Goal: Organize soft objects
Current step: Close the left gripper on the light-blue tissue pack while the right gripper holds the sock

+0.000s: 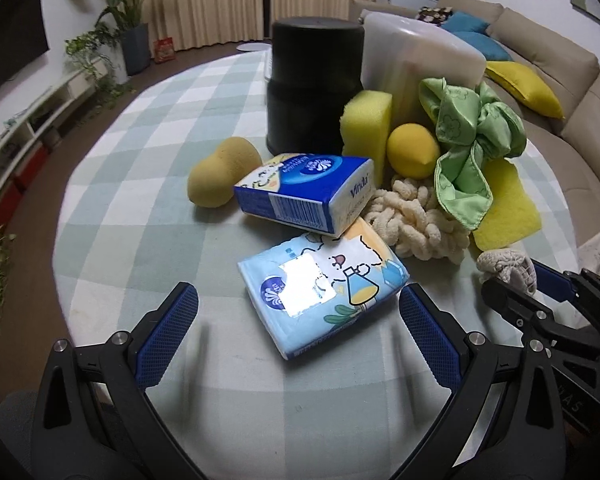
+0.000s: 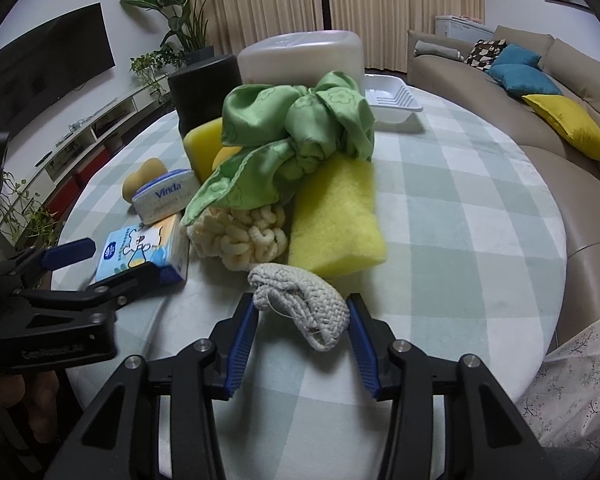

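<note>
While right gripper [image 2: 302,312] clamps knit cloth [image 2: 300,304], table edge [image 2: 540,320] near

We count two tissue packs, one dark blue [image 1: 306,192] and one light blue [image 1: 324,286]. We count four sponges: one tan [image 1: 220,174], one round yellow [image 1: 413,151], one yellow block [image 1: 368,122] and one flat yellow [image 2: 336,224]. We see one green cloth [image 2: 296,136], one cream chenille bundle [image 2: 240,238], one grey knitted piece [image 2: 300,304], two upturned bins, black [image 1: 312,80] and white [image 1: 416,60], and one white tray [image 2: 392,102].
</note>
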`<state>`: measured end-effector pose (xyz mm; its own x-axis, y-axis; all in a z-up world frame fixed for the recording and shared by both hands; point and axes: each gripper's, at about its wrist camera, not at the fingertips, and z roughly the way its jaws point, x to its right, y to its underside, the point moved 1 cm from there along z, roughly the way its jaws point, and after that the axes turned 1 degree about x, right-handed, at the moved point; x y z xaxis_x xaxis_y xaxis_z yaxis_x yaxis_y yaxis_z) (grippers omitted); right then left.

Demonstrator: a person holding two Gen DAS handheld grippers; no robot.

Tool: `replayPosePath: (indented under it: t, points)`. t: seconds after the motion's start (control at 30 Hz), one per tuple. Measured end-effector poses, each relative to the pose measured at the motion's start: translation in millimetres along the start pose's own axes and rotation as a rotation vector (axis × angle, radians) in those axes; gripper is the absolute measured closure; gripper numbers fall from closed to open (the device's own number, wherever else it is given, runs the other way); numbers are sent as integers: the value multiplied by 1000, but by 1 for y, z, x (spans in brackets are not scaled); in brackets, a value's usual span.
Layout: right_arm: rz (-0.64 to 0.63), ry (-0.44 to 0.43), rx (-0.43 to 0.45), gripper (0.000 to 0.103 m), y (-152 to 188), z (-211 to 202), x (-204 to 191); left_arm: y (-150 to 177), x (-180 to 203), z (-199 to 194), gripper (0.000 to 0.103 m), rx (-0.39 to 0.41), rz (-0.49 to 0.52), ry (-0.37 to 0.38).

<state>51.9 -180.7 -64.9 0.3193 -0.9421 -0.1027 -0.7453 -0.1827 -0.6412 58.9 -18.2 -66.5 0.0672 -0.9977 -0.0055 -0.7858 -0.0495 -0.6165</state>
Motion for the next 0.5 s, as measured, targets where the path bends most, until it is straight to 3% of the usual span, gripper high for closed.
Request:
replayPosePath:
  t: [0.1,0.4,0.5]
  points:
    - [11,-9,4,54,1,-1,3,-2,-1,1,0,-4,-11,-29]
    - [24,-32,19,54,0,-4,5,-12,11,1,0,-3,-39,-5]
    - [35,-32,20,54,1,-4,8,-9,16,17,0,-73,-13,-48]
